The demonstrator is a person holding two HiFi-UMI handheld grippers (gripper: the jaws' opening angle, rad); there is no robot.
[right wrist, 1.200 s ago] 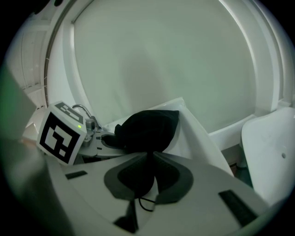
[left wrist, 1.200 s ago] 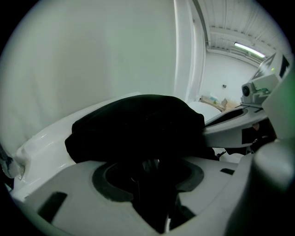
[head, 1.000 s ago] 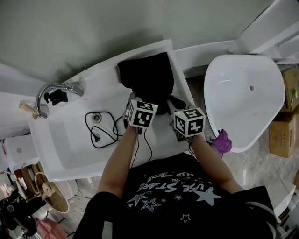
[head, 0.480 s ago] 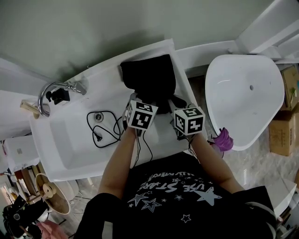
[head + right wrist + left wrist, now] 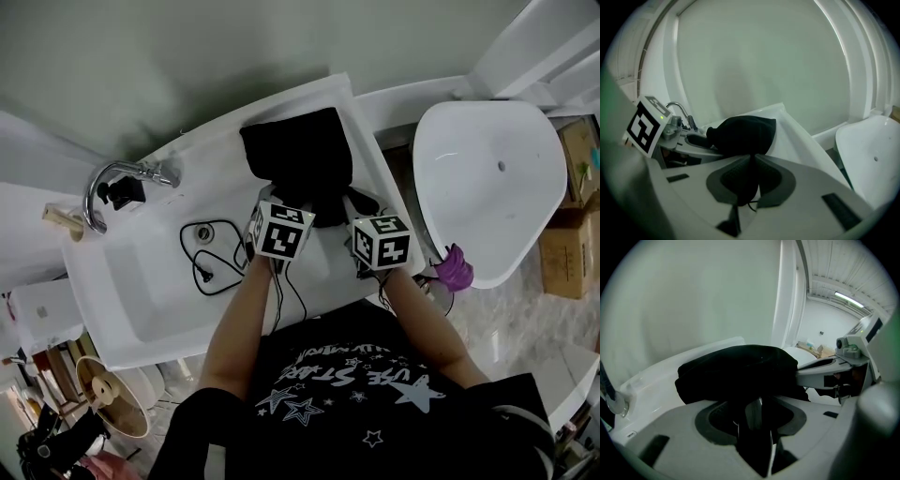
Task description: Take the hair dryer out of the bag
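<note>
Black bag [image 5: 300, 155] on a washbasin [image 5: 211, 150] rim, grippers at its near edge.
The hair dryer [image 5: 753, 416], at the bag's mouth, is clamped in the left gripper [image 5: 757, 405]; bag fabric is pinched in the right gripper [image 5: 751, 161].

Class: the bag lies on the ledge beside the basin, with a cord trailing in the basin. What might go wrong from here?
The cord lies looped by the drain; it may snag when pulled. The right gripper is shut on just the near edge of the bag, so the cloth may slip. The left gripper clamps a dark thing I cannot identify; it may be cloth too.
</note>
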